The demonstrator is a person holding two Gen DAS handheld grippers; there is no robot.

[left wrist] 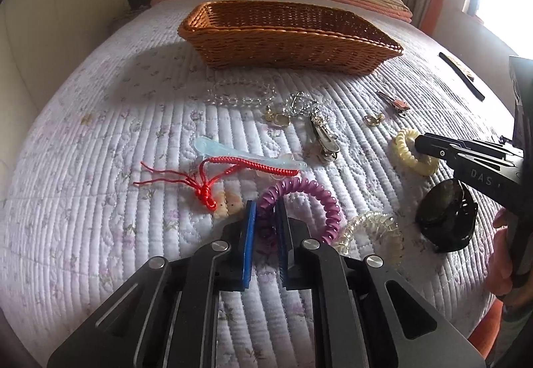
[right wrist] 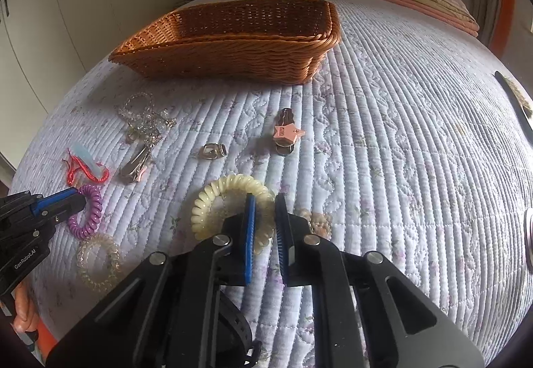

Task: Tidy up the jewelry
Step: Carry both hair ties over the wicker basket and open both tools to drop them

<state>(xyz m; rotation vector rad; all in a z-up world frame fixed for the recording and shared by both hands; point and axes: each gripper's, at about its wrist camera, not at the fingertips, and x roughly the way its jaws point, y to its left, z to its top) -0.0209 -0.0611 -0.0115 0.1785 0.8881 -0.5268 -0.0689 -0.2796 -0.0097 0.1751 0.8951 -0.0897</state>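
My left gripper (left wrist: 266,206) is shut on the purple spiral hair tie (left wrist: 313,198), which lies on the quilted bed; it also shows in the right wrist view (right wrist: 88,211). My right gripper (right wrist: 265,201) is shut on the cream spiral hair tie (right wrist: 213,198), seen in the left wrist view (left wrist: 404,148) too. The brown wicker basket (left wrist: 286,44), also seen in the right wrist view (right wrist: 233,61), stands empty at the far side of the bed.
On the quilt lie a red cord bracelet (left wrist: 233,168), a pale blue clip (left wrist: 213,148), a clear bead bracelet (left wrist: 240,94), a silver clip (left wrist: 323,134), a clear spiral tie (left wrist: 373,231), a dark claw clip (left wrist: 446,218), a pink star clip (right wrist: 286,131) and a gold ring (right wrist: 213,151).
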